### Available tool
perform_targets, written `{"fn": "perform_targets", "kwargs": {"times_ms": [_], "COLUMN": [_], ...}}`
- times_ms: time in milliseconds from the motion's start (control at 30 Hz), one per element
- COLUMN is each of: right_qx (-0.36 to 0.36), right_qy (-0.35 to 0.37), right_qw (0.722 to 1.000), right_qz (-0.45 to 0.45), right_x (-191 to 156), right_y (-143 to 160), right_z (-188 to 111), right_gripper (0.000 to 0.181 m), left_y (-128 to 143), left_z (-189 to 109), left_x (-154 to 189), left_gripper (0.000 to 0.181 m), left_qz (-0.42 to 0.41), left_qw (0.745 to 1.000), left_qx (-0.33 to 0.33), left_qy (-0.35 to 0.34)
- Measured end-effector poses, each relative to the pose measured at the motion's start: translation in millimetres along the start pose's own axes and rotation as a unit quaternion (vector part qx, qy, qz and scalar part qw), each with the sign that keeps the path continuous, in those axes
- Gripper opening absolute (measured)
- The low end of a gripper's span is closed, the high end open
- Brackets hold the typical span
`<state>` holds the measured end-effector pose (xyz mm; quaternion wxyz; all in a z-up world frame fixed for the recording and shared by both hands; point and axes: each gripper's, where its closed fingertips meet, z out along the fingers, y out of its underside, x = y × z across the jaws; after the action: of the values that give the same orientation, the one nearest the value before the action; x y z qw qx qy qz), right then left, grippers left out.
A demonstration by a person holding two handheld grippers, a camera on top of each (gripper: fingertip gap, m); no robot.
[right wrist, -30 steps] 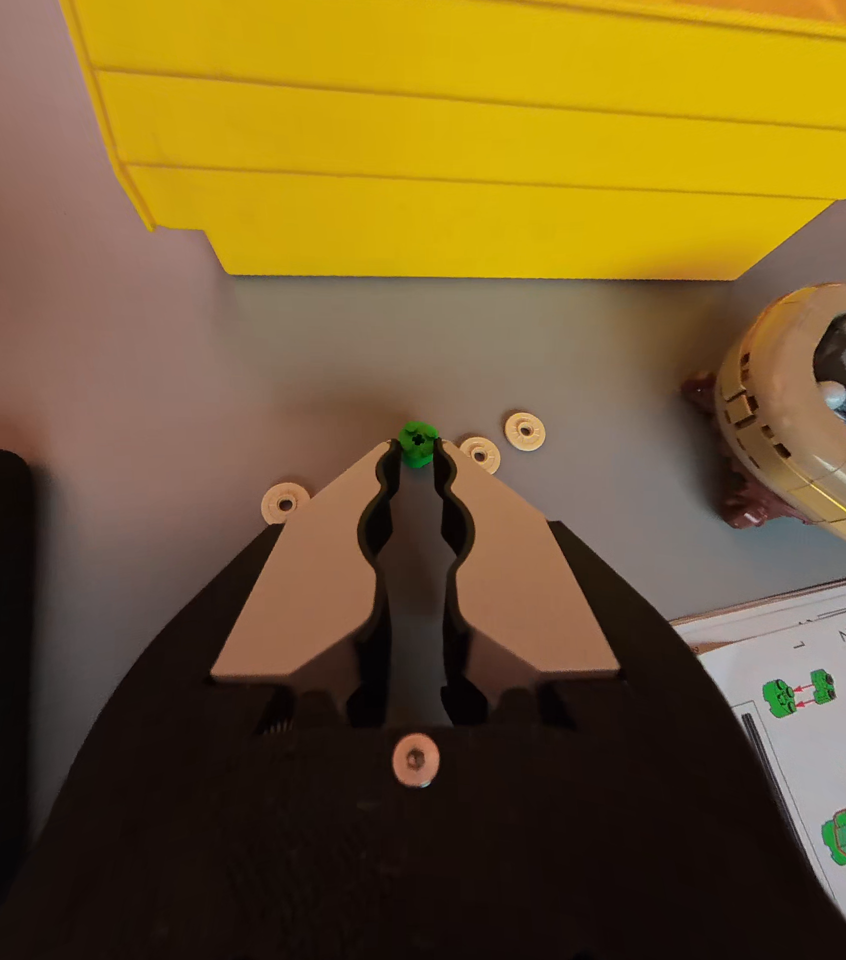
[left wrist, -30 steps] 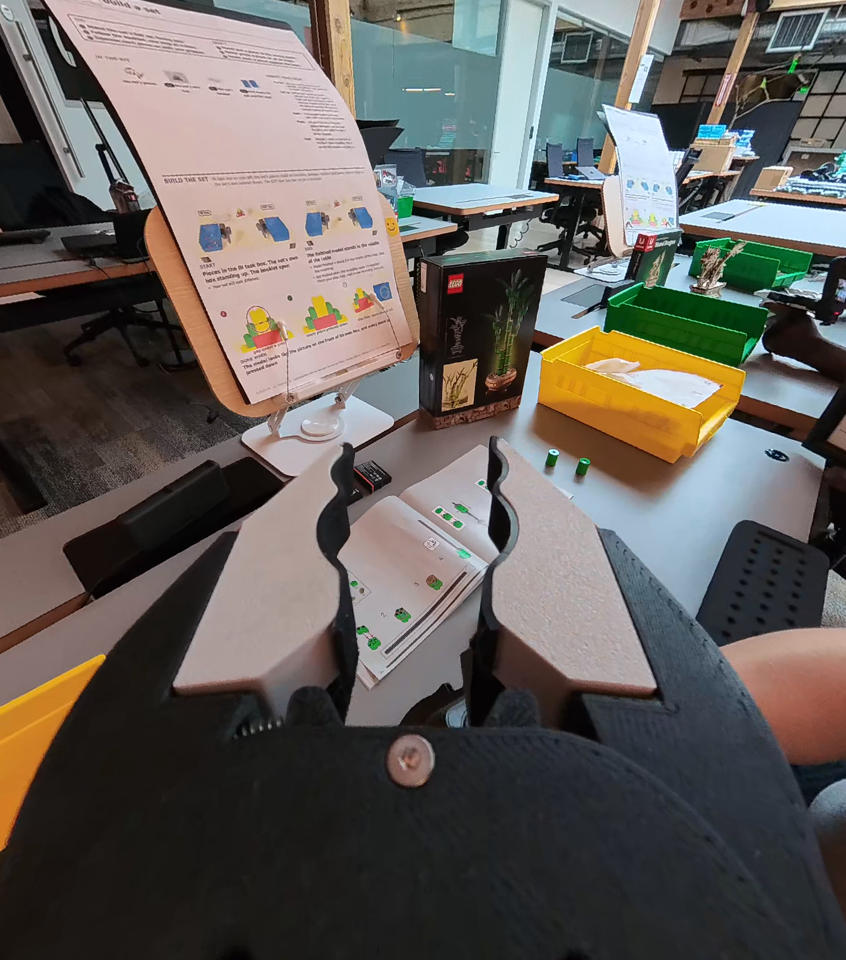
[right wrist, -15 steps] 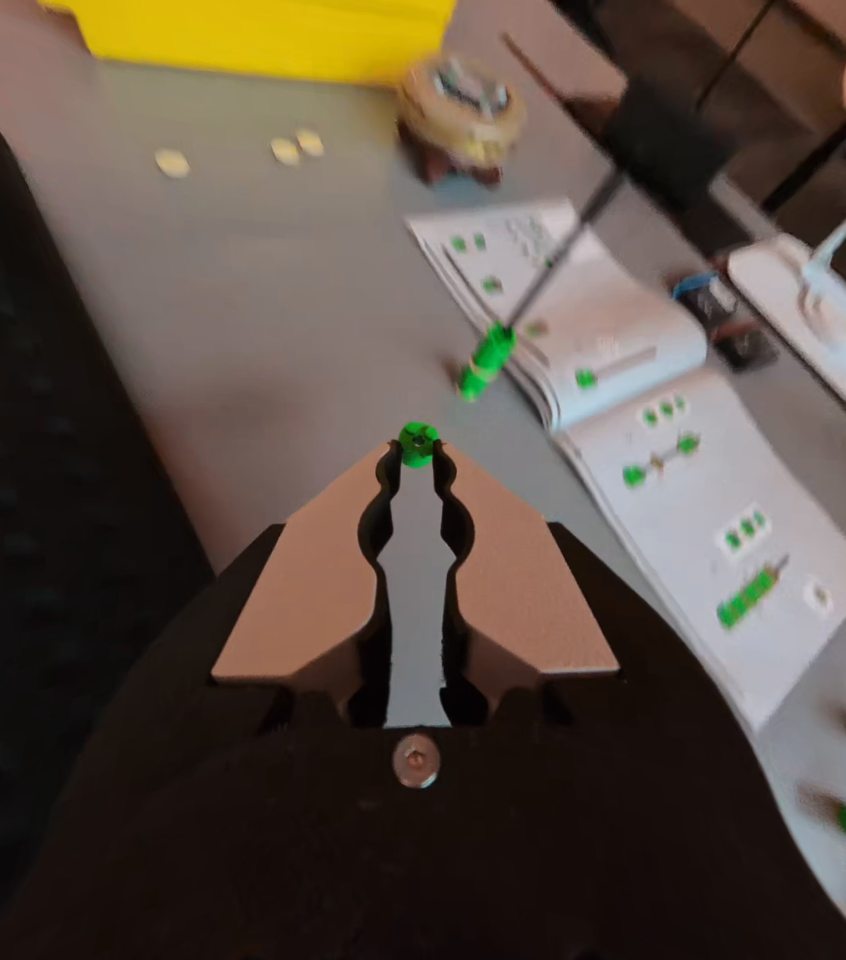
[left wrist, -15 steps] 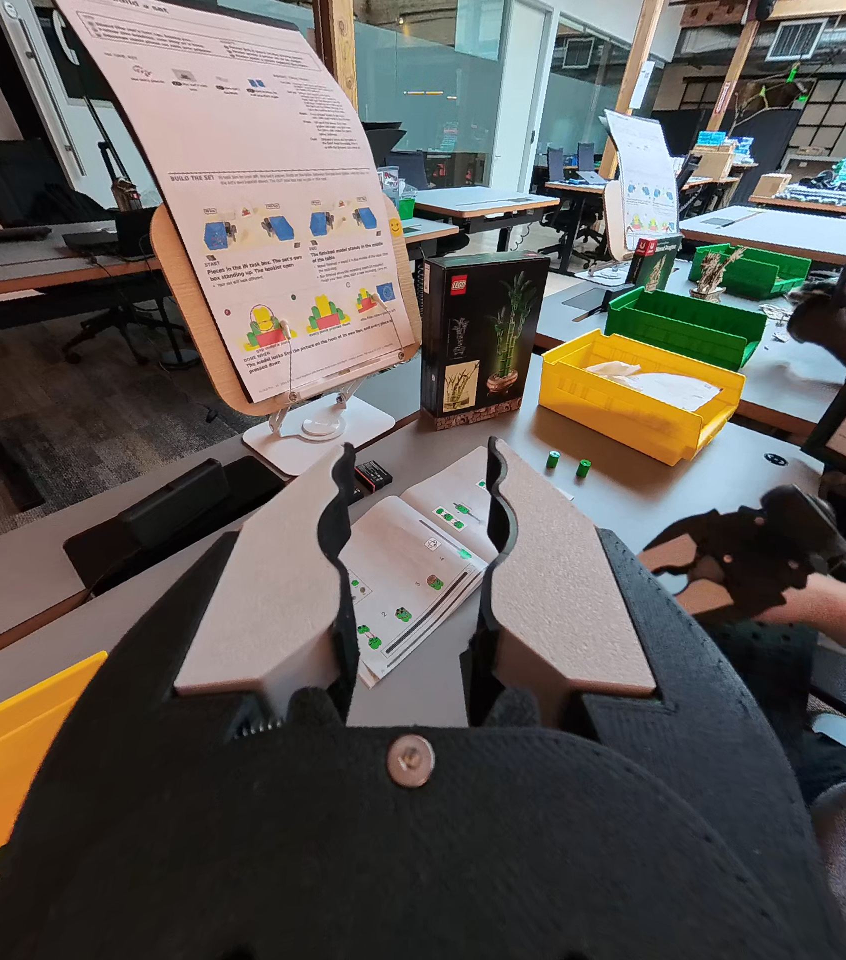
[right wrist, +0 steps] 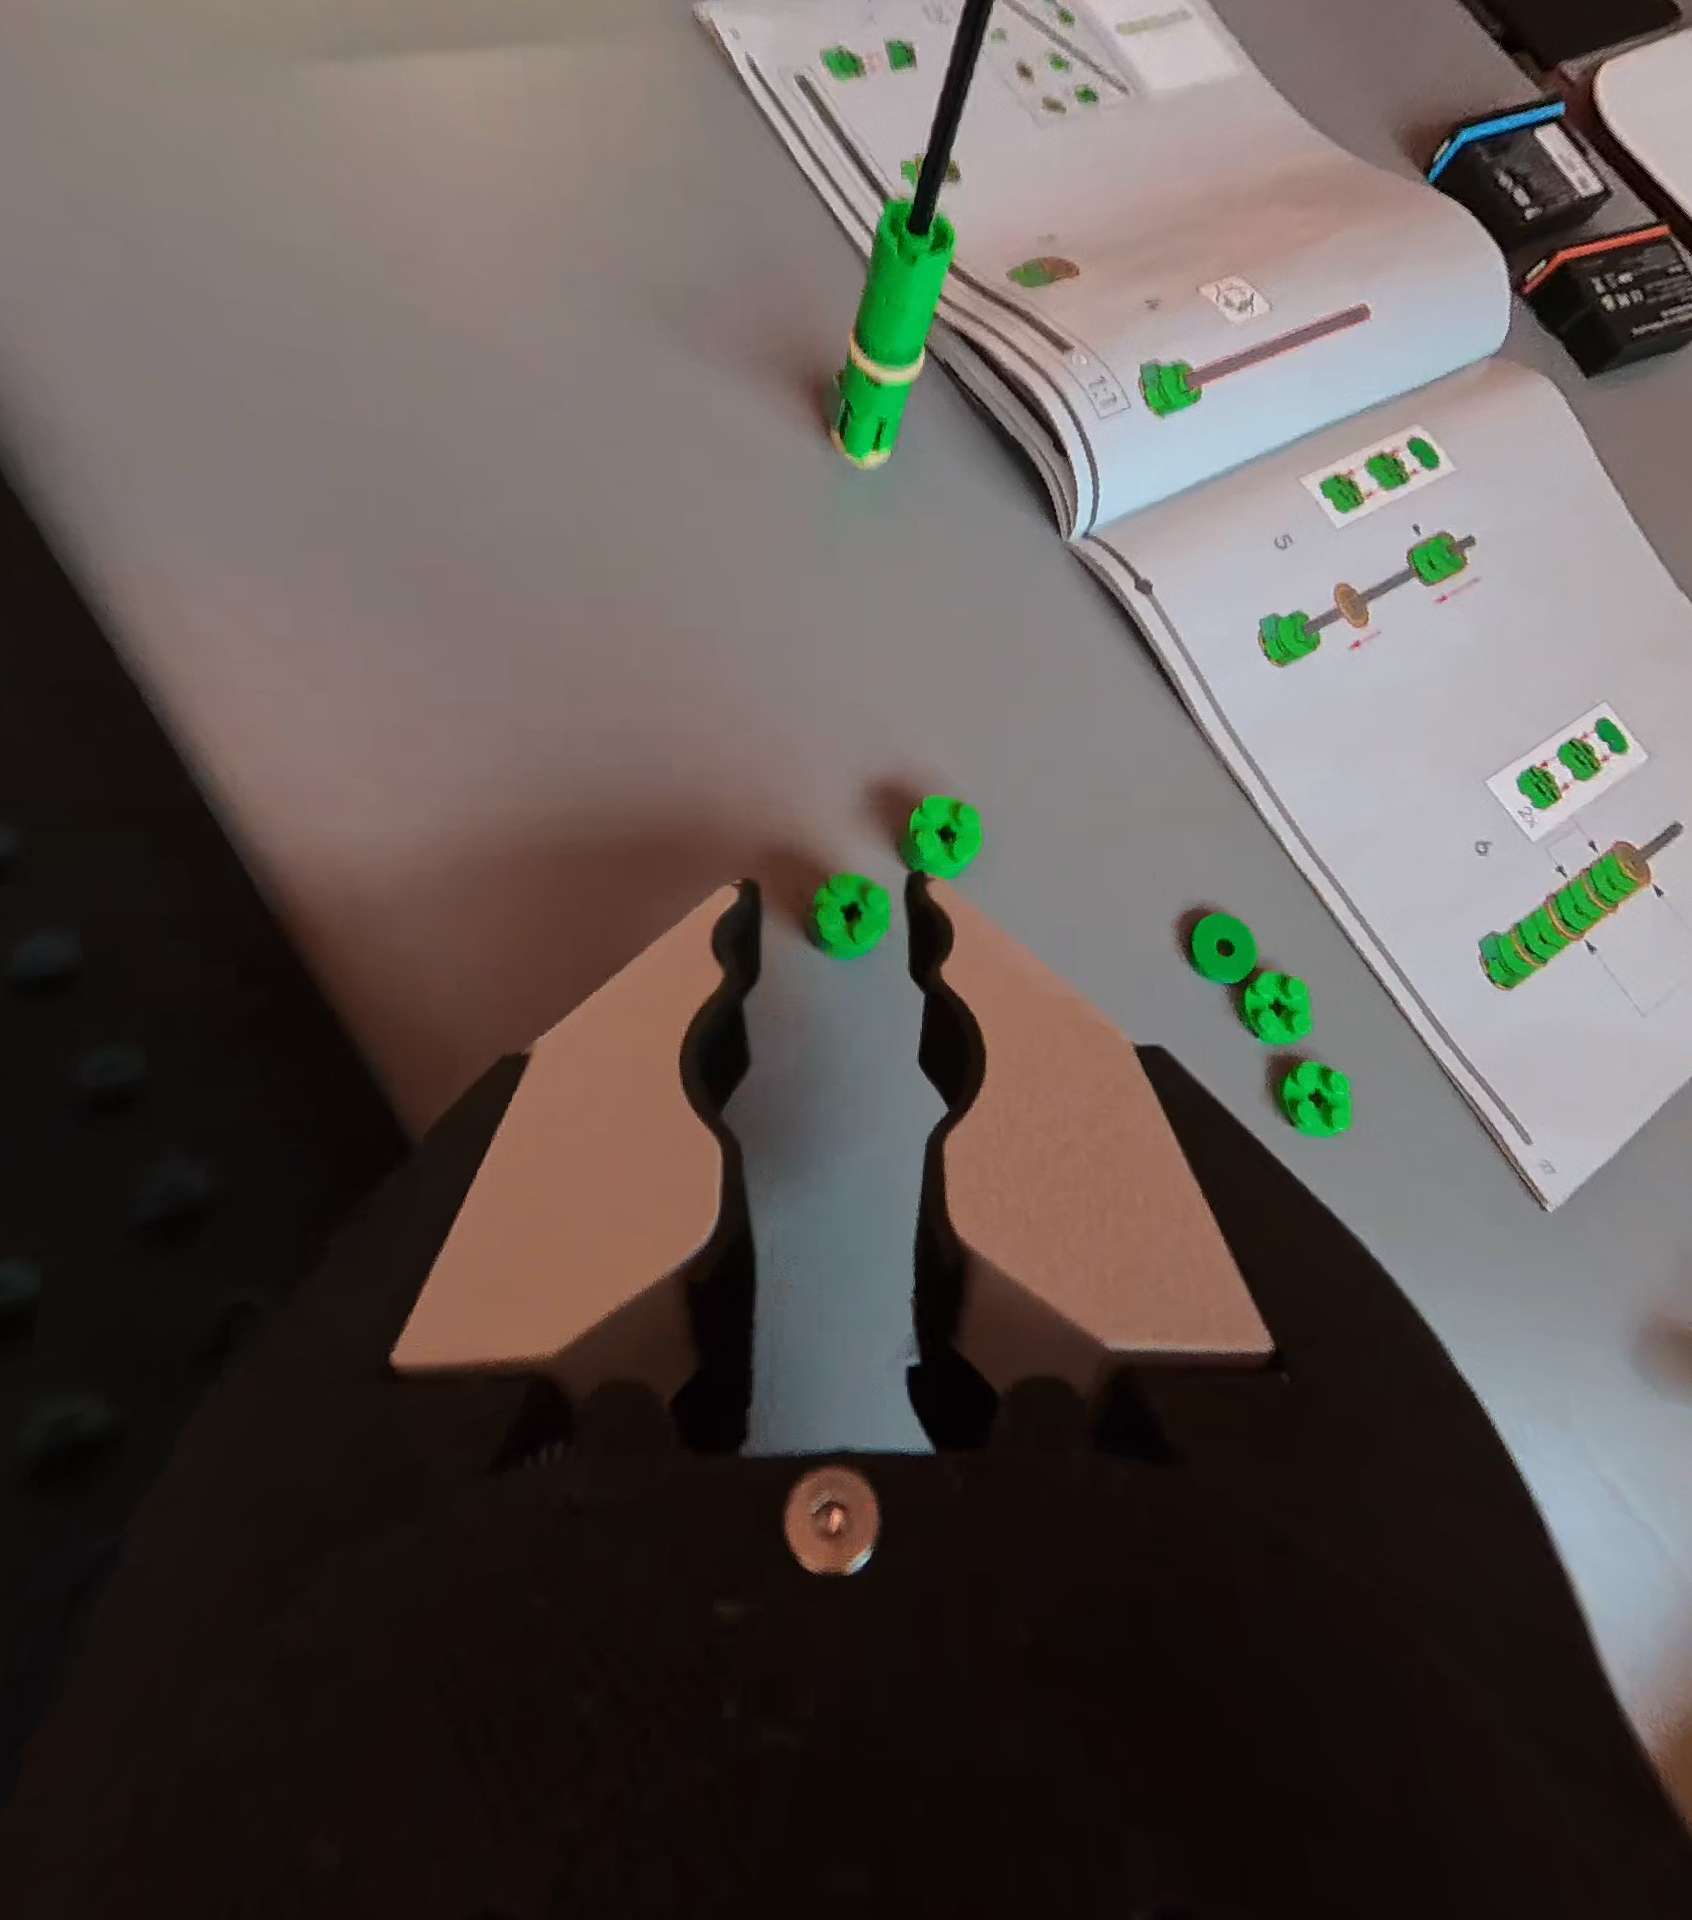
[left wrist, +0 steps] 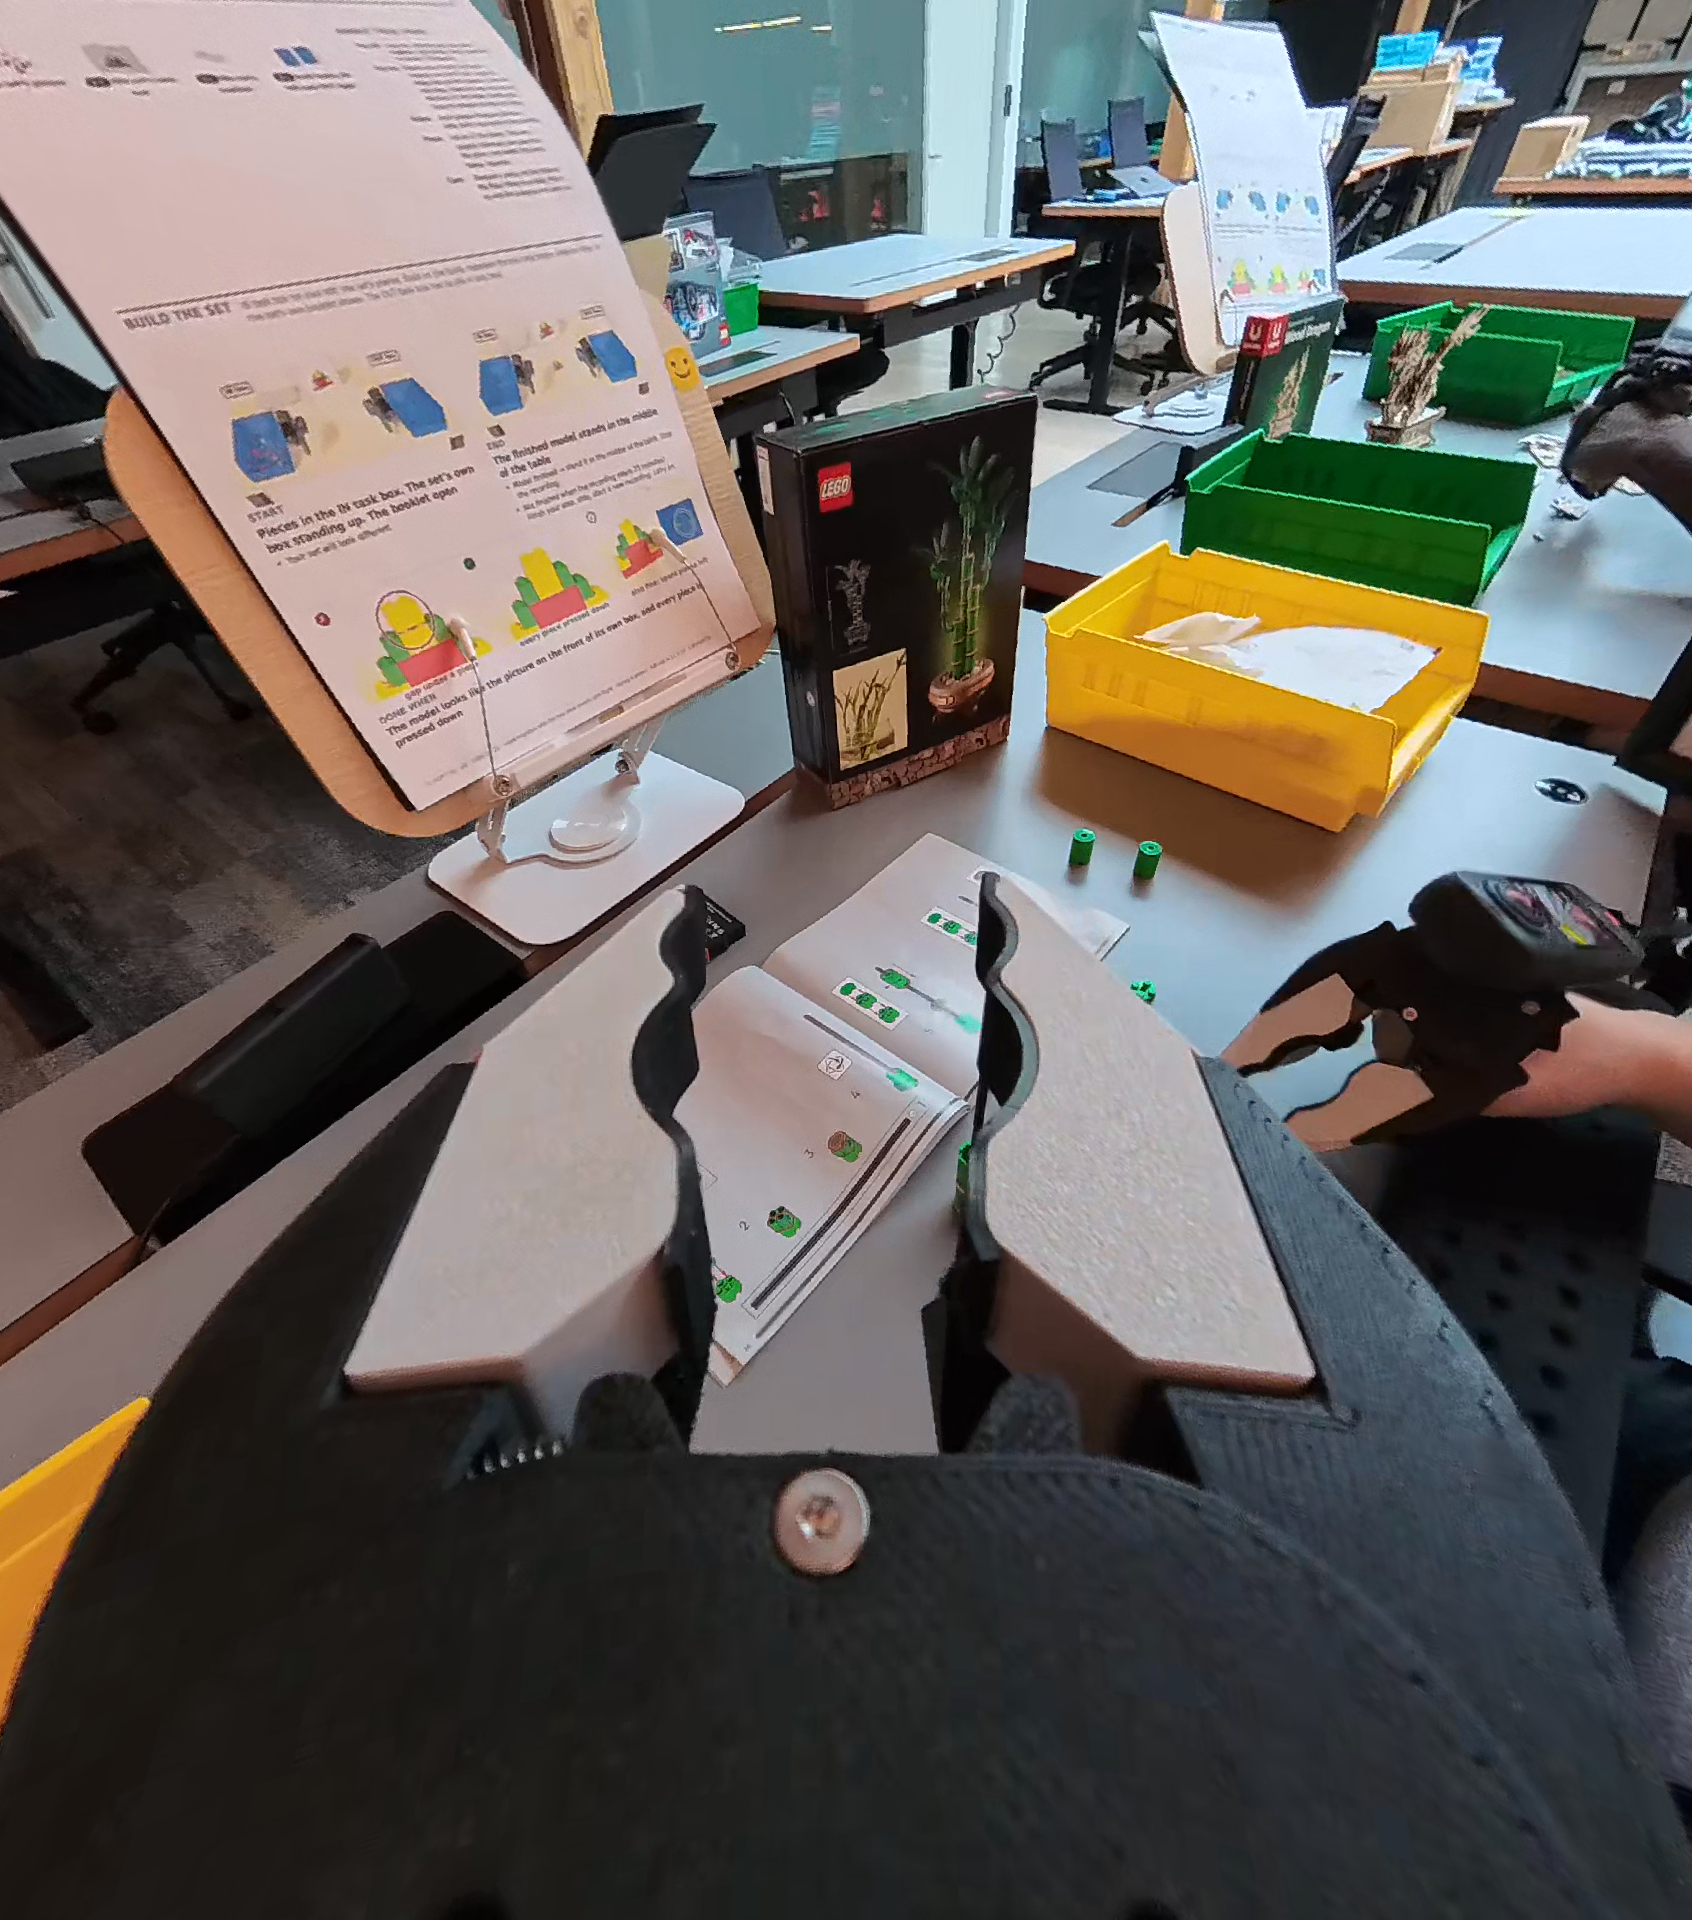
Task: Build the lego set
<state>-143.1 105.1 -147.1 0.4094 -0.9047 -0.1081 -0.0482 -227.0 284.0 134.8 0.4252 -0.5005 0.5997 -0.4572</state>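
Note:
My right gripper (right wrist: pixel 829 891) is open low over the grey table (right wrist: pixel 406 520). A green round brick (right wrist: pixel 850 914) lies free just past its fingertips, next to a second one (right wrist: pixel 944 834). A green stalk on a black axle (right wrist: pixel 886 322) stands farther ahead by the open booklet (right wrist: pixel 1341 623). More green round pieces (right wrist: pixel 1276 1006) lie to the right. My left gripper (left wrist: pixel 831 935) is open and empty above the booklet (left wrist: pixel 821 1091). The stalk (left wrist: pixel 963 1174) shows partly behind its right finger. The right gripper (left wrist: pixel 1268 1039) shows at the right.
A paper sheet on a stand (left wrist: pixel 385 416), a black set box (left wrist: pixel 899 582) and a yellow bin (left wrist: pixel 1237 675) stand at the back. Two green cylinders (left wrist: pixel 1081 847) sit before the bin. A black dotted pad (right wrist: pixel 42 935) lies left. Small black boxes (right wrist: pixel 1548 187) lie beyond the booklet. There is about 35 cm between the tips of the two grippers.
My right gripper carried the green round brick from beside the yellow bin toward the booklet, then opened and let it go on the table. My left gripper stayed open, nearly still.

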Motion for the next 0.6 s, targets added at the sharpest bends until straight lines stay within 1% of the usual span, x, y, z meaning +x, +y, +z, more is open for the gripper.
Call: {"fn": "perform_targets", "kwargs": {"times_ms": [67,100,167,267,300,333,400,433,467,500,533,567,600], "right_qx": [0.021,0.025,0.007,-0.039,-0.053,-0.059,-0.037,-0.009,0.040,0.114,0.198,0.277,0.345], "right_qy": [-0.004,0.006,0.018,0.029,0.024,0.020,0.026,0.027,0.006,-0.037,-0.093,-0.155,-0.214], "right_qw": [1.000,0.999,0.998,0.996,0.996,0.996,0.997,0.997,0.995,0.983,0.958,0.918,0.872], "right_qz": [0.020,0.034,0.059,0.071,0.068,0.066,0.059,0.068,0.093,0.136,0.187,0.236,0.275], "right_x": [4,11,20,26,25,24,29,33,31,27,23,22,23], "right_y": [-10,-13,-11,0,3,5,-3,-14,-34,-63,-96,-127,-152], "right_z": [-1,0,9,23,25,26,21,13,2,-16,-41,-71,-102], "right_gripper": [0.028,0.028,0.027,0.026,0.019,0.015,0.014,0.014,0.014,0.014,0.014,0.014,0.013], "left_y": [-2,-3,-4,-5,-6,-7,-17,-24,-33,-41,-47,-52,-56], "left_z": [1,2,2,4,5,6,5,3,0,-4,-6,-8,-9], "left_x": [4,6,9,15,17,19,24,27,33,40,50,61,74], "left_gripper": [0.051,0.050,0.051,0.050,0.050,0.051,0.049,0.049,0.048,0.046,0.042,0.038,0.035], "left_qz": [0.005,0.008,0.013,0.019,0.020,0.023,0.043,0.067,0.101,0.139,0.179,0.218,0.257], "left_qw": [1.000,1.000,1.000,1.000,0.999,0.999,0.998,0.995,0.990,0.981,0.971,0.958,0.944], "left_qx": [0.002,0.004,0.006,0.006,0.007,0.011,0.036,0.059,0.089,0.120,0.149,0.172,0.193], "left_qy": [0.004,0.006,0.010,0.019,0.024,0.030,0.041,0.046,0.051,0.057,0.063,0.066,0.069]}}
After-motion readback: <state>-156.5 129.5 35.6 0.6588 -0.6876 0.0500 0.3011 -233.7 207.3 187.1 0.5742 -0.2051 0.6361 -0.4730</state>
